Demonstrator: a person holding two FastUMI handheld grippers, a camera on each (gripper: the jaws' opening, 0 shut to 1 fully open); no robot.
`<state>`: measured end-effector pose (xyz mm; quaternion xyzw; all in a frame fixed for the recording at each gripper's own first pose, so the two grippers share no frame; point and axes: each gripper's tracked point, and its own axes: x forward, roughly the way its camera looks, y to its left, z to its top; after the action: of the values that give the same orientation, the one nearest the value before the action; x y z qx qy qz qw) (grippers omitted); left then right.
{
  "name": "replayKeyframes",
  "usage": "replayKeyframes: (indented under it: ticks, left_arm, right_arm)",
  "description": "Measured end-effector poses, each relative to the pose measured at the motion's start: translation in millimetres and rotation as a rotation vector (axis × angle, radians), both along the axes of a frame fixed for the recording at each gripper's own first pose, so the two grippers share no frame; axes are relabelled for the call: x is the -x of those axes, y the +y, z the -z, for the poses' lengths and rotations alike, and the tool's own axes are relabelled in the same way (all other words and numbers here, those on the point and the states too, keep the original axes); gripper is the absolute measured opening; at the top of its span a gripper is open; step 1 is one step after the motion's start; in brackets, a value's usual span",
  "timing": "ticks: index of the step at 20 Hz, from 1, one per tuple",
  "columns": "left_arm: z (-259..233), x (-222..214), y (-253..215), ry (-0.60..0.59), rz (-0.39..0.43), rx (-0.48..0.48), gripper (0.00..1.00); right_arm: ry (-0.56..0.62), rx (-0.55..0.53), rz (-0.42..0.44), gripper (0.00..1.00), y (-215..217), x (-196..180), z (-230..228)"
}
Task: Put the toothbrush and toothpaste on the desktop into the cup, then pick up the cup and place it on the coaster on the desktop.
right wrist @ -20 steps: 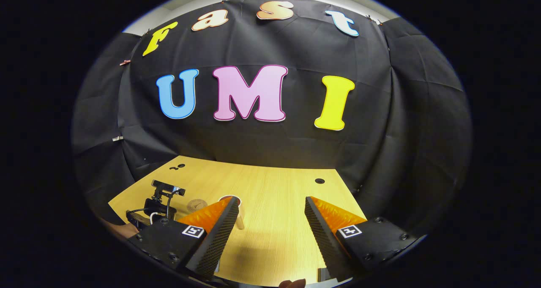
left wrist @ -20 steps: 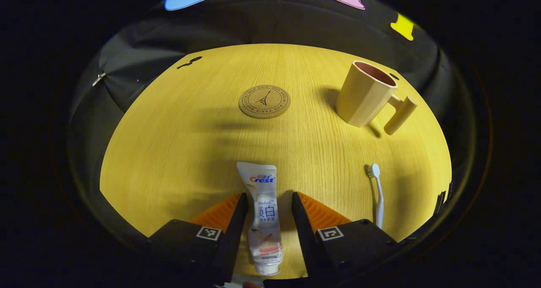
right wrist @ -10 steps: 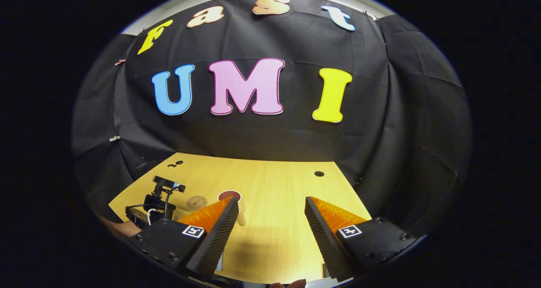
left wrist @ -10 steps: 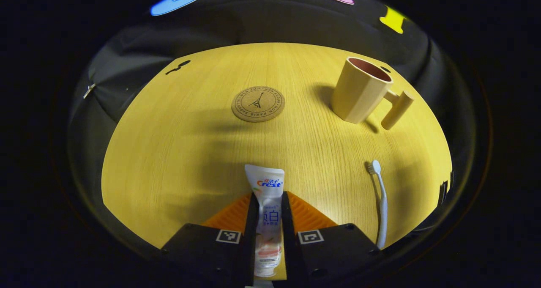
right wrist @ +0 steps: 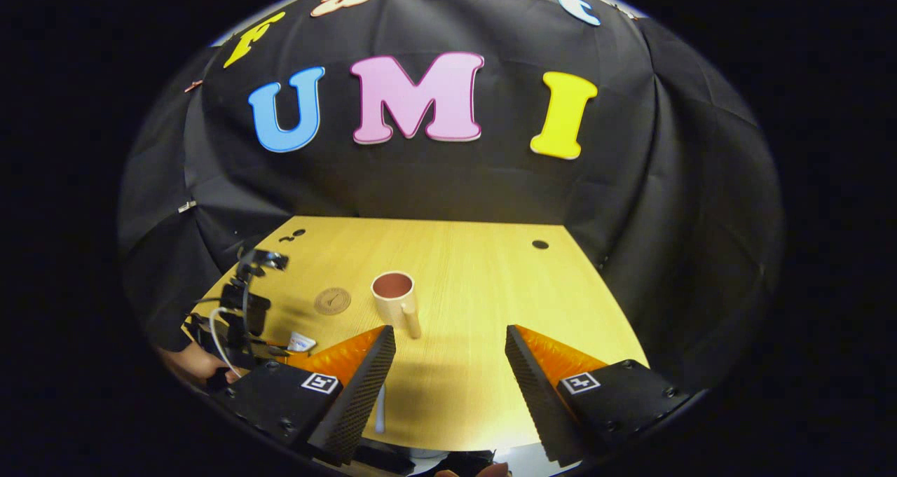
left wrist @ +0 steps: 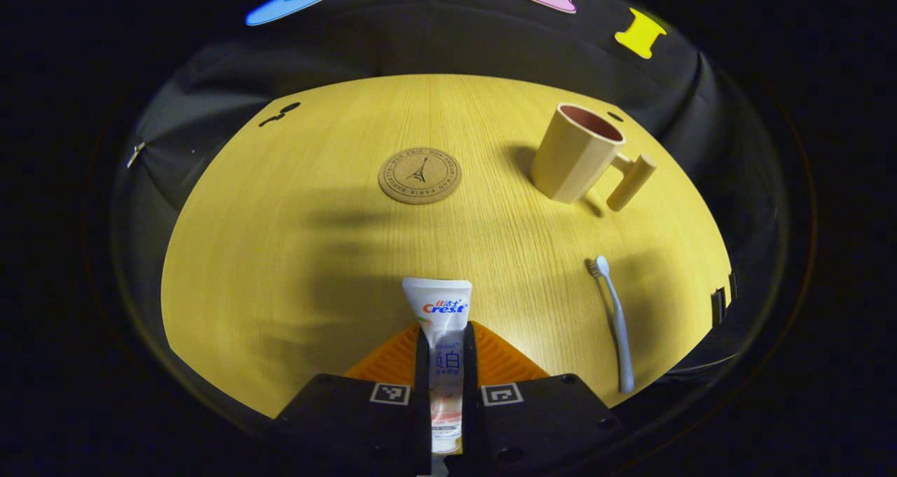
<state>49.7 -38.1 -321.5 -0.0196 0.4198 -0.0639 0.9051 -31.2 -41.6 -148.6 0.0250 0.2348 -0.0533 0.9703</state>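
Observation:
In the left gripper view my left gripper [left wrist: 443, 337] is shut on the white toothpaste tube [left wrist: 440, 309], whose flat end sticks out ahead of the fingers. A white toothbrush [left wrist: 611, 316] lies on the wooden desktop [left wrist: 280, 253] to the right, bristles pointing away. The beige cup [left wrist: 576, 152] with a peg handle stands upright at the far right, and the round cork coaster [left wrist: 420, 175] lies left of it. In the right gripper view my right gripper [right wrist: 448, 354] is open above the near edge, with the cup [right wrist: 394, 298] and coaster [right wrist: 332, 300] beyond it and the toothbrush [right wrist: 379, 405] partly hidden by its left finger.
The right gripper view shows the left gripper [right wrist: 242, 312] with its cables and a hand [right wrist: 193, 363] at the desk's left side, holding the toothpaste [right wrist: 301, 342]. Black cloth walls close in the desk at the back and sides. Small holes [right wrist: 539, 244] mark the far corners of the desktop.
My left gripper closed on the toothpaste tube and has lifted it slightly. My right gripper tilted down, bringing the cup, coaster and toothbrush into fuller view.

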Motion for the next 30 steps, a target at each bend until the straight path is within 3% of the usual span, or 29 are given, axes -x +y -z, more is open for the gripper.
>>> replayKeyframes:
  ticks: [2, 6, 10, 14, 18, 21, 22, 26, 27, 30]
  left_arm:
    - [-19, 7, 9, -0.041, -0.006, 0.023, 0.26]
    - [-55, 23, 32, -0.107, -0.038, 0.059, 0.19]
    - [-77, 36, 57, -0.148, -0.074, 0.07, 0.22]
    - [-93, 45, 78, -0.186, -0.107, 0.068, 0.23]
    - [-96, 52, 91, -0.191, -0.134, 0.065, 0.26]
    - [-93, 58, 95, -0.186, -0.149, 0.065, 0.22]
    - [-93, 59, 96, -0.185, -0.151, 0.064, 0.26]
    - [-89, 65, 101, -0.178, -0.162, 0.058, 0.22]
    - [-88, 65, 103, -0.179, -0.164, 0.059, 0.26]
    - [-88, 67, 107, -0.179, -0.169, 0.058, 0.22]
  right_arm:
    - [0.053, -0.007, -0.012, 0.98, 13, -3, 21]
    - [0.151, -0.021, -0.048, 0.98, 38, -11, 60]
    - [0.23, -0.078, -0.065, 0.98, 67, -13, 93]
    - [0.297, -0.043, -0.087, 0.98, 76, -19, 126]
    - [0.368, -0.034, -0.119, 0.98, 86, -26, 156]
    - [0.413, -0.019, -0.131, 0.98, 91, -31, 174]
    - [0.431, -0.015, -0.133, 0.98, 92, -31, 180]
    - [0.489, -0.008, -0.129, 0.98, 92, -32, 200]
    - [0.501, -0.01, -0.126, 0.97, 91, -33, 205]
    - [0.526, -0.015, -0.117, 0.92, 94, -34, 211]
